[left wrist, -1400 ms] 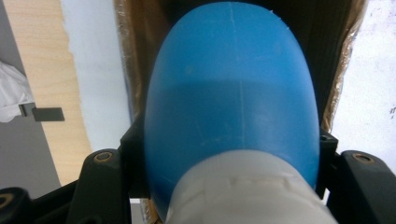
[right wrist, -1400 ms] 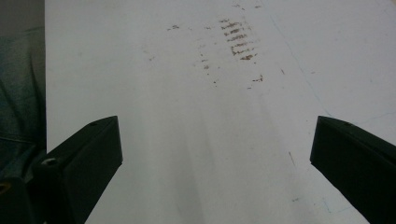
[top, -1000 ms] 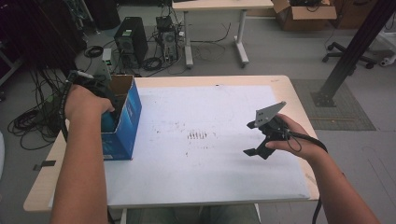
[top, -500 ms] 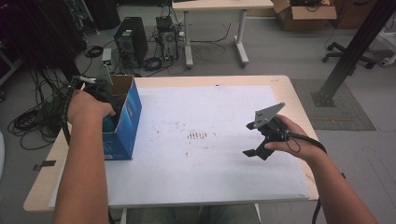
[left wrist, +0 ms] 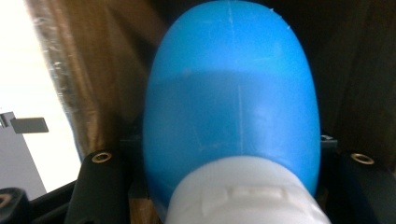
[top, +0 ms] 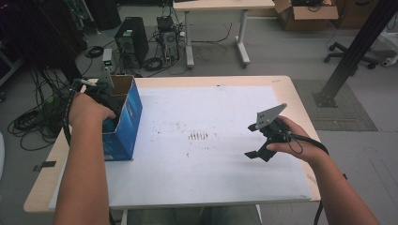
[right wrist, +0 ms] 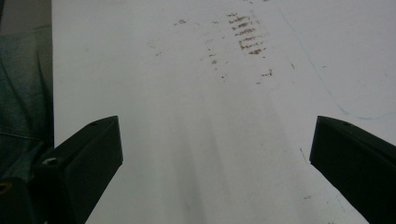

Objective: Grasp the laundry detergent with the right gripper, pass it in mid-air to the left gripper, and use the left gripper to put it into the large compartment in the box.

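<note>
Both forearms enter from six o'clock in the high view. The left arm runs straight toward twelve o'clock, its hand (top: 89,108) at nine o'clock of the table, wrist bent down, left gripper (top: 107,101) dipped low with its jaws clamped tight on a bottle (left wrist: 233,102). The right arm angles toward eleven o'clock; its hand (top: 293,138) hovers at three o'clock, holding the right gripper (top: 256,154) tilted down toward seven o'clock, jaws spread wide with nothing between them.
</note>
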Tool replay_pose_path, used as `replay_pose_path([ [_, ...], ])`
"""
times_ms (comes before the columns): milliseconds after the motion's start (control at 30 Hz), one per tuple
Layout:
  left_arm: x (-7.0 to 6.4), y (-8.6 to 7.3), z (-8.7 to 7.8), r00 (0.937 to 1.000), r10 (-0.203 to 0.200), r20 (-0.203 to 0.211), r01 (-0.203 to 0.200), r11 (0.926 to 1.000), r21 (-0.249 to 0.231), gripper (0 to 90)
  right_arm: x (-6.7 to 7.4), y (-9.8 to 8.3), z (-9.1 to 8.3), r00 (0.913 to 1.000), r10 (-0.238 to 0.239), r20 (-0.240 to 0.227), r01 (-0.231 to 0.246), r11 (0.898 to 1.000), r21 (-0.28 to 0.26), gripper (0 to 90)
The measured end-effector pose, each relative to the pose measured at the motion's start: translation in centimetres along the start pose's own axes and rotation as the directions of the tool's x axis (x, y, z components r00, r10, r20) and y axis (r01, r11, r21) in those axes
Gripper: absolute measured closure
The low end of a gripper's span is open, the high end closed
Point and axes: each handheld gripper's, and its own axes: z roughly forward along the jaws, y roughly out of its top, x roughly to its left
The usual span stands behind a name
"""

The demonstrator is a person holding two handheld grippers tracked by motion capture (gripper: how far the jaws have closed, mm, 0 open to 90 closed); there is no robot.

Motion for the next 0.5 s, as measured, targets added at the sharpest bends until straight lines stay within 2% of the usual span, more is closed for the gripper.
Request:
replay_pose_path([
  [500, 0.29, -0.06, -0.01, 1.0000, 0.001, 0.010, -0.001, 0.9999, -0.011, 38.0, 0.02, -0.30, 0.11, 0.9999, 0.001, -0.010, -0.001, 1.000, 0.001, 2.6],
])
